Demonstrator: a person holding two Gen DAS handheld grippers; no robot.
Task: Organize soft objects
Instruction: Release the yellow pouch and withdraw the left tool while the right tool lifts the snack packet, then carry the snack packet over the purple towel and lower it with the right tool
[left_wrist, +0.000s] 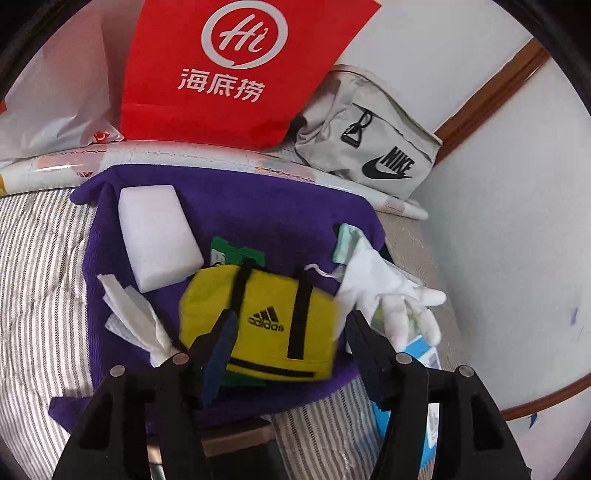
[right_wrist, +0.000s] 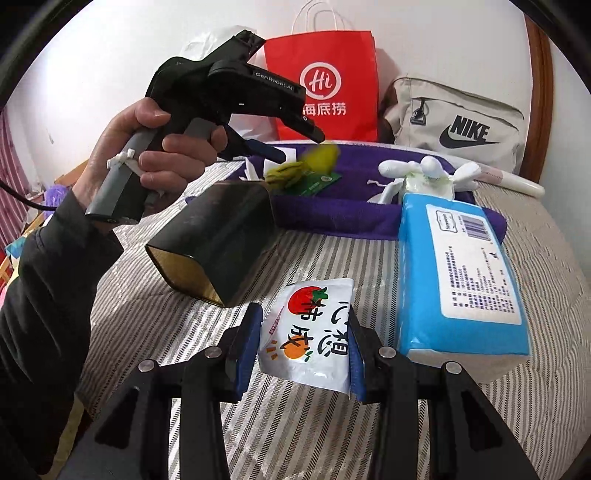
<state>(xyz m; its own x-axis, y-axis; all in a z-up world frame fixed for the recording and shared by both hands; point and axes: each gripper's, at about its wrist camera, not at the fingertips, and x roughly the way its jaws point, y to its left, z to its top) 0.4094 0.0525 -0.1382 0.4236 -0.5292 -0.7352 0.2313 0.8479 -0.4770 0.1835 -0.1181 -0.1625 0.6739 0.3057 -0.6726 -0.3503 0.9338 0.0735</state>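
Observation:
A yellow Adidas pouch (left_wrist: 266, 325) lies on the purple towel (left_wrist: 258, 206), slightly blurred, between the fingers of my left gripper (left_wrist: 290, 321). Those jaws stand apart and the pads do not press on it. In the right wrist view the left gripper (right_wrist: 299, 147) hangs over the towel (right_wrist: 351, 218) with the yellow pouch (right_wrist: 319, 157) just below its tips. My right gripper (right_wrist: 303, 315) is shut on a white packet (right_wrist: 310, 332) printed with a strawberry and an orange, held above the striped bed. A white foam block (left_wrist: 159, 236), a white glove (left_wrist: 391, 291) and crumpled tissue (left_wrist: 136, 317) also lie on the towel.
A blue tissue pack (right_wrist: 458, 273) and a black tin (right_wrist: 221, 240) on its side lie on the striped sheet (right_wrist: 295, 258). A red paper bag (left_wrist: 236, 66) and a grey Nike bag (left_wrist: 369, 136) stand against the wall. A person's hand (right_wrist: 155, 155) holds the left gripper.

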